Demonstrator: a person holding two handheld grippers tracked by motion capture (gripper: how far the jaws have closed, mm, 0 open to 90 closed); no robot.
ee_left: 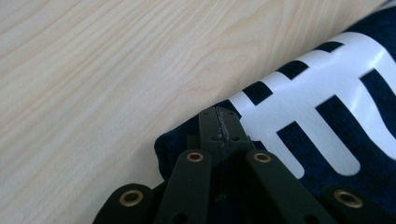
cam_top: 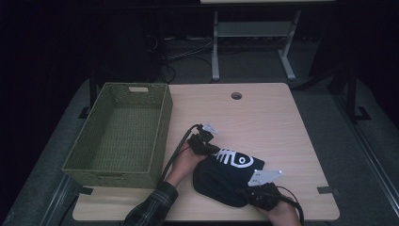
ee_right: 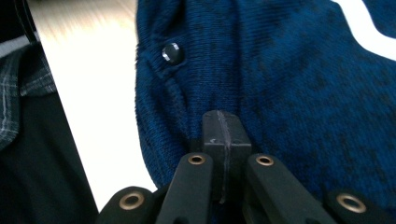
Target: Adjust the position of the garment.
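A dark navy knit garment [cam_top: 226, 176] with a white print lies bunched on the near part of the wooden table [cam_top: 268, 122]. My left gripper [cam_top: 214, 150] is at its far left corner. In the left gripper view the jaws [ee_left: 218, 115] are closed tight on the cloth's edge [ee_left: 327, 154], beside the white print. My right gripper [cam_top: 245, 190] is at the garment's near right edge. In the right gripper view it [ee_right: 222, 117] is pinched shut on a fold of the knit [ee_right: 303, 93], near a small dark snap button [ee_right: 172, 52].
A green woven basket [cam_top: 162, 122], with nothing in it, stands at the table's left side. A round cable hole [cam_top: 236, 95] sits near the far edge. A plaid sleeve [cam_top: 153, 207] comes in at the front left. Metal table legs [cam_top: 215, 52] stand beyond the table.
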